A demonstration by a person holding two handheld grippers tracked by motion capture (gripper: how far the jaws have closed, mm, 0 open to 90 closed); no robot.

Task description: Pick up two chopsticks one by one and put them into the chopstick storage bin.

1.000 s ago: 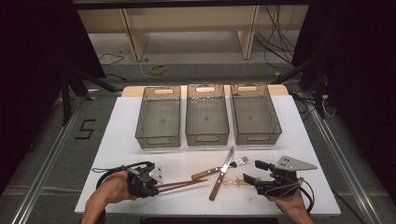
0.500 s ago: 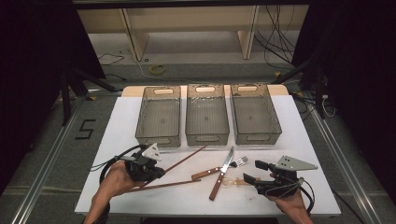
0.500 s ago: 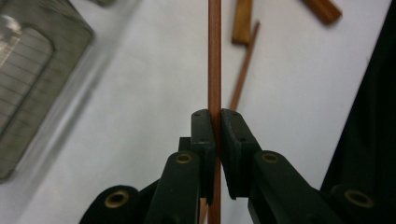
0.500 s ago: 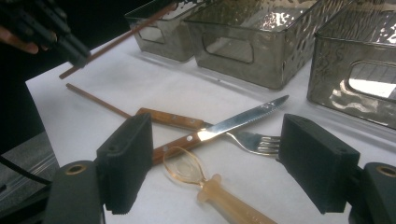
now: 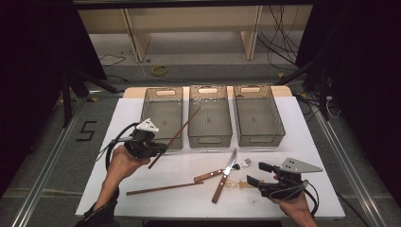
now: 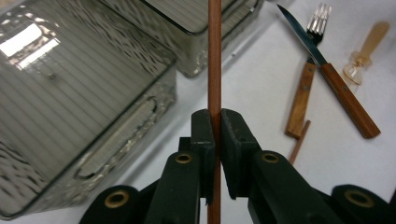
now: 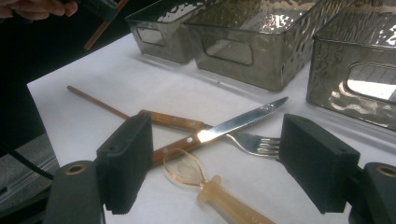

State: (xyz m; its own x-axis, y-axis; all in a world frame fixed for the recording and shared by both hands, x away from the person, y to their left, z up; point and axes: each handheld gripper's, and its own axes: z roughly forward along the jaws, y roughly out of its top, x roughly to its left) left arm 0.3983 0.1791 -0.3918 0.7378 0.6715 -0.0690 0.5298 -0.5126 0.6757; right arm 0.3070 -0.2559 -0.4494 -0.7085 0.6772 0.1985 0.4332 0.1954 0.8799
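I see a reddish-brown chopstick in my black left gripper, smoky grey ribbed bins, a translucent amber spoon, and a white table.

Knife, fork, spoon, 3 bins on table

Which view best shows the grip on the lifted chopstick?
The left gripper view: the left gripper has its jaws shut on the chopstick. The high view shows it slanting over the left bin; the right gripper view catches its end at the corner.
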